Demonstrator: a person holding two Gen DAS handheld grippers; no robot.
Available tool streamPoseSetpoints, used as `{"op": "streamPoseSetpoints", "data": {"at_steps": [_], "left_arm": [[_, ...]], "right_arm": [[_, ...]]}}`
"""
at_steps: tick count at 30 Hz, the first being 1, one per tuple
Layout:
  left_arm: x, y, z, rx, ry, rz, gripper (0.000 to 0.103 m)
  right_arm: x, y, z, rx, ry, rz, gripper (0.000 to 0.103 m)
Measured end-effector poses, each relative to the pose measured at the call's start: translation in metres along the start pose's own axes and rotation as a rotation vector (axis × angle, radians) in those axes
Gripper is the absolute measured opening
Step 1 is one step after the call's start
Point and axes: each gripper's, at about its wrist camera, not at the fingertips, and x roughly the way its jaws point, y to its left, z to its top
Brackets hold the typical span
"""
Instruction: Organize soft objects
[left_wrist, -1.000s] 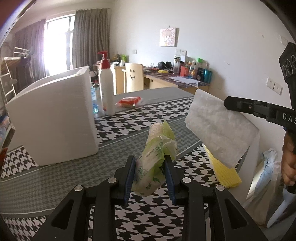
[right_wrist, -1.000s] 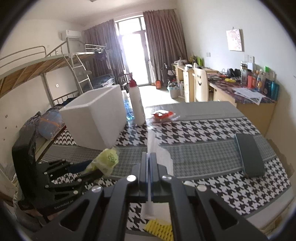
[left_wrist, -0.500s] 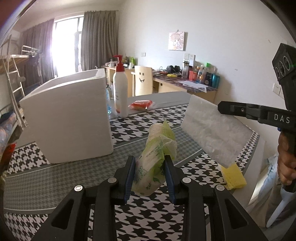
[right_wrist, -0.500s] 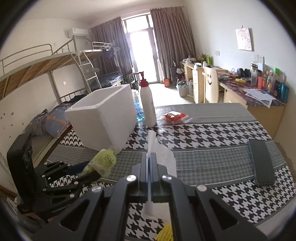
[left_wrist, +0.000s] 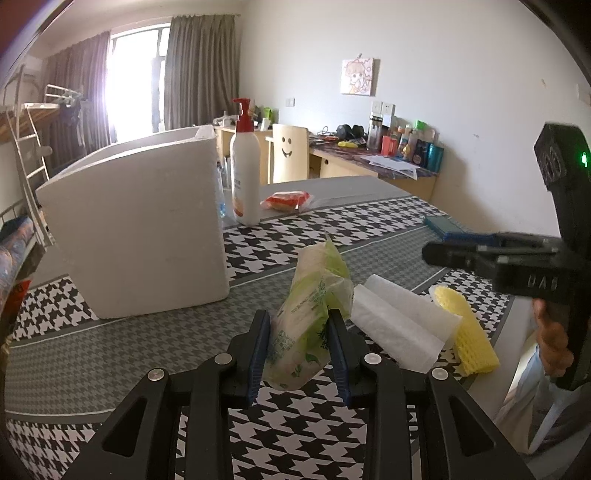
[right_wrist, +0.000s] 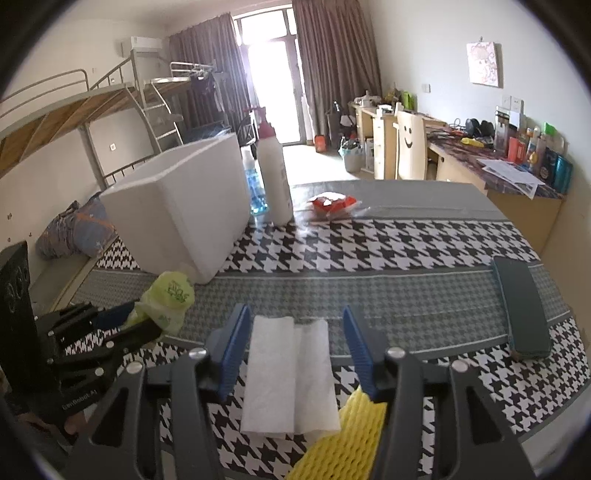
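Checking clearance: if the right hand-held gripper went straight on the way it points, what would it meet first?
Probably the white folded tissue, lying on the table between the right hand-held gripper's opening jaws; beyond it only the tablecloth. Depth is uncertain.

Dorm room: bunk bed (right_wrist: 122, 96), cluttered desks (right_wrist: 491, 166), curtained window (left_wrist: 136, 77).

Left gripper (left_wrist: 299, 349): blue pads clamped on a green-and-white tissue pack (left_wrist: 314, 314), held above the houndstooth tablecloth (left_wrist: 369, 229). Right gripper (left_wrist: 491, 254): at right edge (side-on, jaw state unclear), above a folded white paper towel (left_wrist: 400, 328) lying against a yellow foam net (left_wrist: 467, 332). White foam box (left_wrist: 136, 236); pump bottle (left_wrist: 244, 173) beside it.
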Motion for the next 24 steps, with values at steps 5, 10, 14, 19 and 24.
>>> {"op": "streamPoseSetpoints", "data": {"at_steps": [5,10,14,19,24], "left_arm": [[0.004,-0.002,0.000,-0.002,0.006,0.001,0.033],[0.004,-0.002,0.000,0.002,0.002,0.006,0.033],[0.002,0.000,0.000,0.002,-0.005,0.004,0.033],[0.000,0.004,-0.005,0.000,-0.003,0.003,0.033],[-0.002,0.009,-0.008,-0.001,0.004,-0.002,0.033]], "right_arm": [[0.011,0.003,-0.013,-0.017,0.051,0.008,0.057],[0.017,0.014,-0.029,-0.059,0.083,0.019,0.057],[0.019,0.027,-0.041,-0.114,0.097,0.033,0.057],[0.033,0.031,-0.047,-0.126,0.140,0.003,0.061],[0.051,0.032,-0.055,-0.117,0.200,-0.069,0.061]]}}
